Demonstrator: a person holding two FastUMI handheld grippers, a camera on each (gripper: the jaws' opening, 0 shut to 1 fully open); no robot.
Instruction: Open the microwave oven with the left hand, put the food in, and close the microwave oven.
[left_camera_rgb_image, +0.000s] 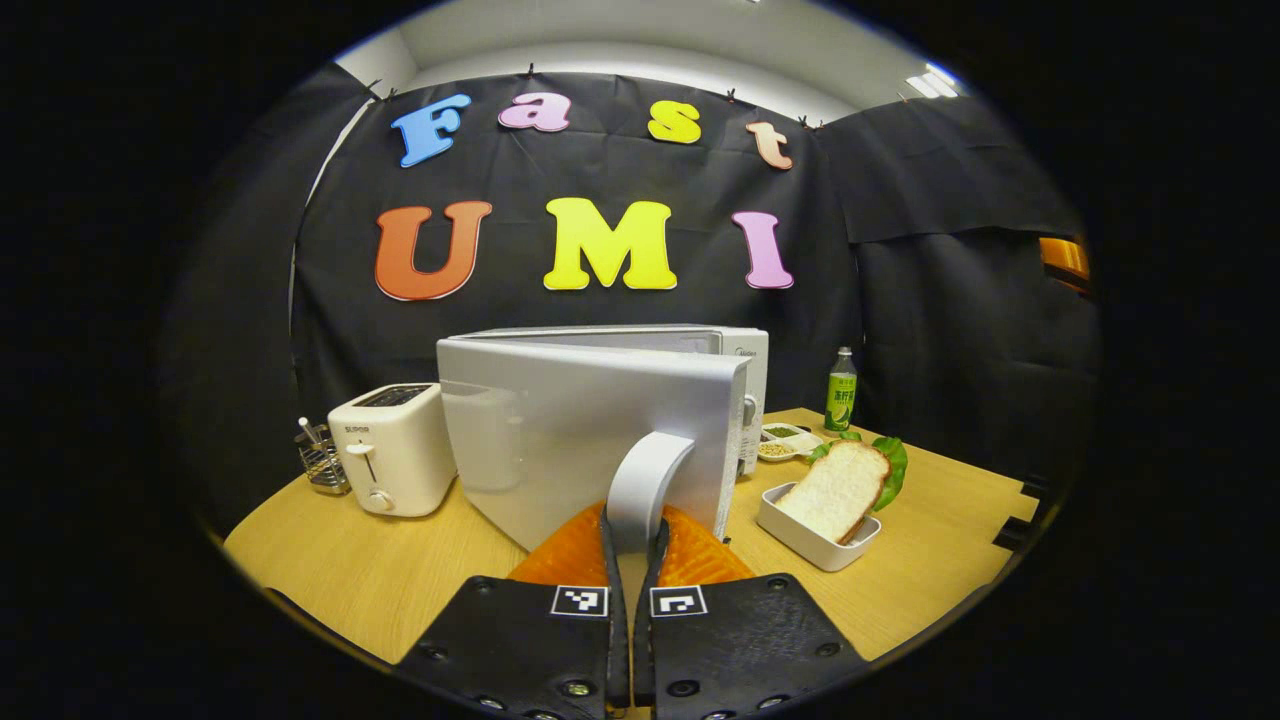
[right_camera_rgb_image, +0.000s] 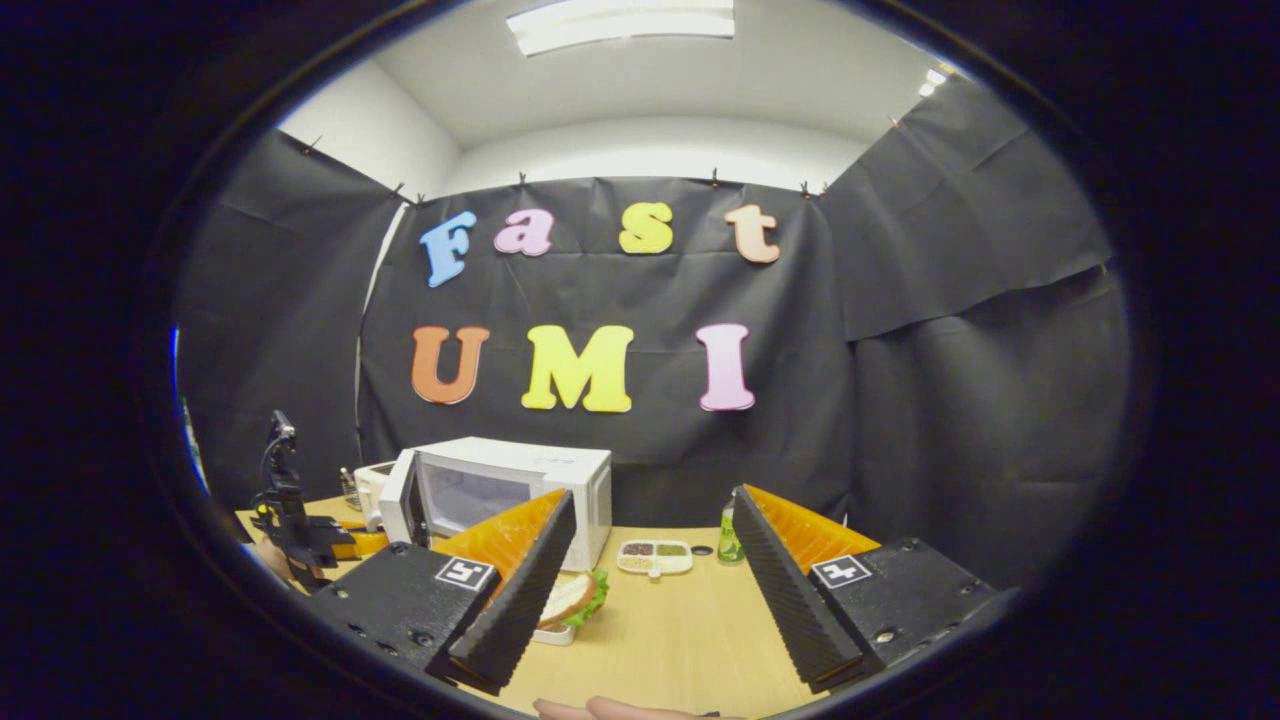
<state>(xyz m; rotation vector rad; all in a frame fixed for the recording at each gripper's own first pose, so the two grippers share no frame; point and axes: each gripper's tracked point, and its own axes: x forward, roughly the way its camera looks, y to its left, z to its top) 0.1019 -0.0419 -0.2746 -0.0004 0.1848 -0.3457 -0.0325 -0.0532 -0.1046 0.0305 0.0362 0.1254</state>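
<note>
The white microwave (left_camera_rgb_image: 740, 370) stands at the back of the wooden table (left_camera_rgb_image: 380, 580). Its door (left_camera_rgb_image: 570, 440) is swung partly out towards me. My left gripper (left_camera_rgb_image: 635, 518) is shut on the curved grey door handle (left_camera_rgb_image: 645, 480). The food, a bread slice with lettuce (left_camera_rgb_image: 835, 488) in a white tray (left_camera_rgb_image: 805, 540), lies right of the door. In the right gripper view the microwave (right_camera_rgb_image: 530, 485) has its door (right_camera_rgb_image: 405, 505) ajar, and the left gripper (right_camera_rgb_image: 300, 540) is at it. My right gripper (right_camera_rgb_image: 652, 498) hangs open above the table, with the bread and lettuce (right_camera_rgb_image: 572, 600) beside its left finger.
A cream toaster (left_camera_rgb_image: 393, 448) and a wire utensil holder (left_camera_rgb_image: 322, 462) stand left of the microwave. A green bottle (left_camera_rgb_image: 841, 390) and a divided condiment dish (left_camera_rgb_image: 788, 440) sit behind the food tray. A person's fingers (right_camera_rgb_image: 610, 708) show at the table's near edge.
</note>
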